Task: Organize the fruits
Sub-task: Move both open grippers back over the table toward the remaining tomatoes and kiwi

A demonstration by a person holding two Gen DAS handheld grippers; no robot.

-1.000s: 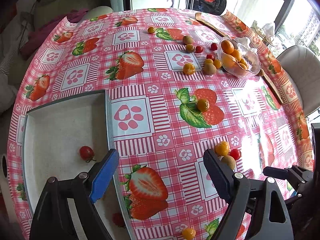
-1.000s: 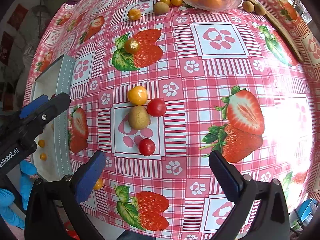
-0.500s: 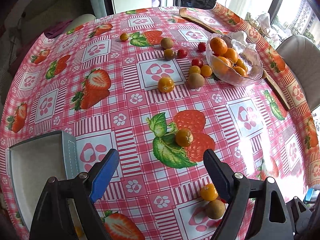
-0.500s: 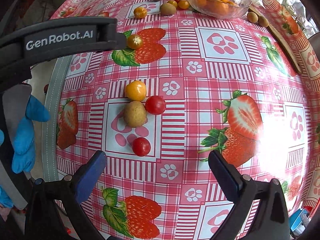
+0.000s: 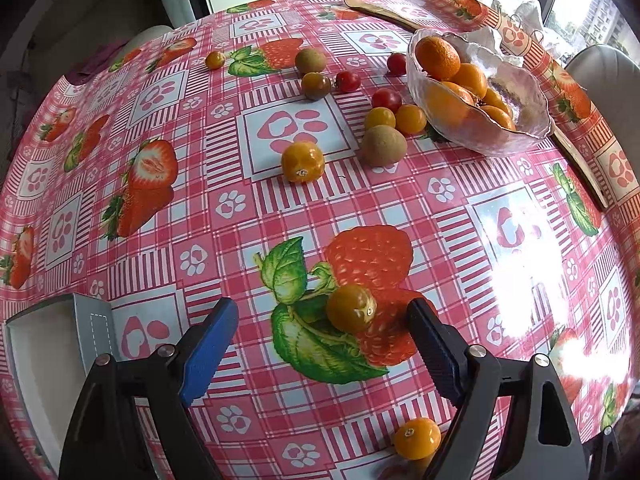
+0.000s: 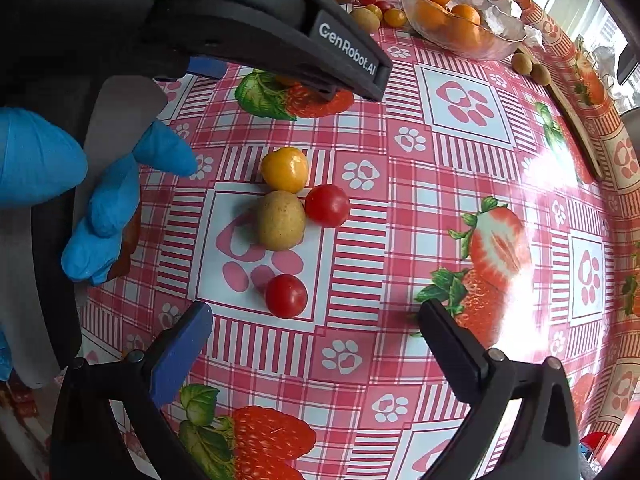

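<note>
Broad tabletop (image 5: 224, 240) in strawberry-print cloth, strewn with loose fruit waiting to be sorted. Grey tray (image 5: 52, 344) at the near left edge, probably one sorting spot; glass bowl (image 5: 516, 120) far right, holding oranges. Left tongs (image 5: 322, 332) released, spread either side of an orange tomato (image 5: 351, 308), seemingly lined up for a grab. Right tongs (image 6: 316, 324) likewise released, idle just short of a red tomato (image 6: 286, 295).

A small orange tomato (image 5: 351, 308) sits loose on the tablecloth's printed strawberry, stem scar facing up-right. Nearer the table's edge, a yellow tomato (image 6: 285, 169), a brown kiwi (image 6: 280, 220) and a red cherry tomato (image 6: 327, 205) huddle touching; another red cherry tomato (image 6: 286, 295) lies just apart.
</note>
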